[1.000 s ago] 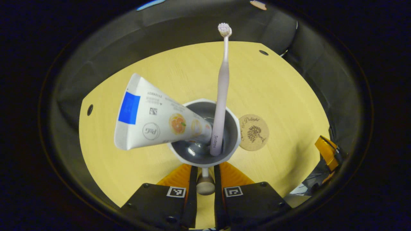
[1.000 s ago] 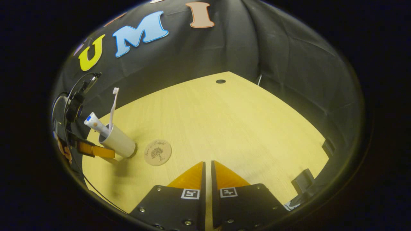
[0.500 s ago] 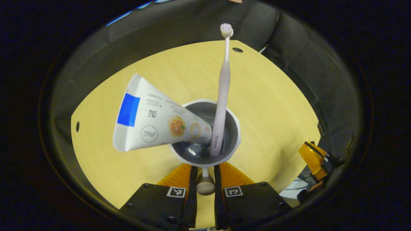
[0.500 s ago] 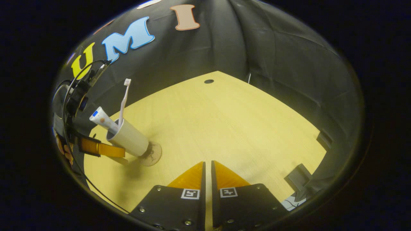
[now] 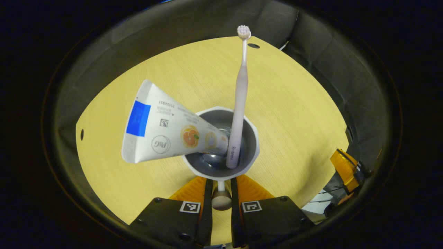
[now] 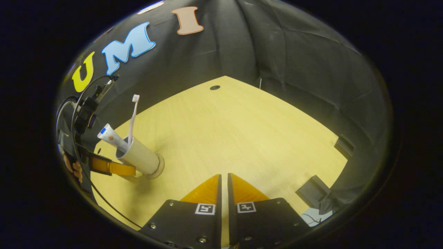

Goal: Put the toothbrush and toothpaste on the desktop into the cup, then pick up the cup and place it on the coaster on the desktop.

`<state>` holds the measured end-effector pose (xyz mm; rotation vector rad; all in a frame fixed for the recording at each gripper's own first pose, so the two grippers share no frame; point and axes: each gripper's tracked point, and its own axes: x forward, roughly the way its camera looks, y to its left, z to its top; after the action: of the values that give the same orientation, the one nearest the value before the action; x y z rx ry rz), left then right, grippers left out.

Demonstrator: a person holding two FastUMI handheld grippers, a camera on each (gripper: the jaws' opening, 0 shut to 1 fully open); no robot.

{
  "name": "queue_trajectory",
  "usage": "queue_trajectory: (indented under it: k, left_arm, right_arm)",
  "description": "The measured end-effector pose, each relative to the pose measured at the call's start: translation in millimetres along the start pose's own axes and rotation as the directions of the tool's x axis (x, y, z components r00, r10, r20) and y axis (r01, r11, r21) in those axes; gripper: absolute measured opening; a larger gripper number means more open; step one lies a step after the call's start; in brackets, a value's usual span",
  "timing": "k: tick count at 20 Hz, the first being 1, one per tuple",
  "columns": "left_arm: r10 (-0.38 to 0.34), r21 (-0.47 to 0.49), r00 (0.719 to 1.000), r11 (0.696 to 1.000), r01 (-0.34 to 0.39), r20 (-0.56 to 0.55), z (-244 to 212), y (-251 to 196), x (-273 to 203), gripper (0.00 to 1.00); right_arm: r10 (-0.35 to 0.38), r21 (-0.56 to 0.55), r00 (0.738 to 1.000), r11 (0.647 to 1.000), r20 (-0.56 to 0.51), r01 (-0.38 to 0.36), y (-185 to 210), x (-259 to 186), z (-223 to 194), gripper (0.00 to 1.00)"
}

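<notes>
In the left gripper view the cup [image 5: 221, 143] sits just ahead of the left gripper [image 5: 221, 183], with the toothpaste [image 5: 166, 131] leaning out of it to the left and the toothbrush [image 5: 238, 103] standing in its right side. In the right gripper view the cup [image 6: 140, 157] stands on the coaster [image 6: 157, 169] at the left of the desktop [image 6: 242, 138], well apart from the right gripper [image 6: 224, 183] at the near edge.

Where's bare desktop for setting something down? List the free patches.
Most of the desktop is bare: the wide stretch from the cup to the far hole and the booth wall. Crowded only near the left gripper, where the cup stands on the coaster.
</notes>
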<state>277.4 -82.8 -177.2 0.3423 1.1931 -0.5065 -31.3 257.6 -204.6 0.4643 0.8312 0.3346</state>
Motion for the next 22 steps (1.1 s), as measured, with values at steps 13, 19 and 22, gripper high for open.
queue_trajectory:
  k: [13,19,22]
  left_arm:
    - [0.061,-0.024,0.997,0.998,-0.060,0.052,-38.9,12.3,-43.8,0.34]
    - [0.099,-0.205,0.974,0.977,-0.057,0.202,-102.5,39.5,-153.4,0.46]
    - [0.207,-0.326,0.916,0.941,-0.091,0.343,-111.2,62.9,-226.6,0.45]
  right_arm:
    - [0.052,-0.082,0.998,0.995,0.025,-0.049,2.3,-0.1,15.4,0.09]
    - [0.181,-0.243,0.978,0.958,0.103,-0.152,44.7,-16.9,61.2,0.09]
    - [0.279,-0.322,0.945,0.922,0.170,-0.215,76.7,-36.8,99.4,0.09]
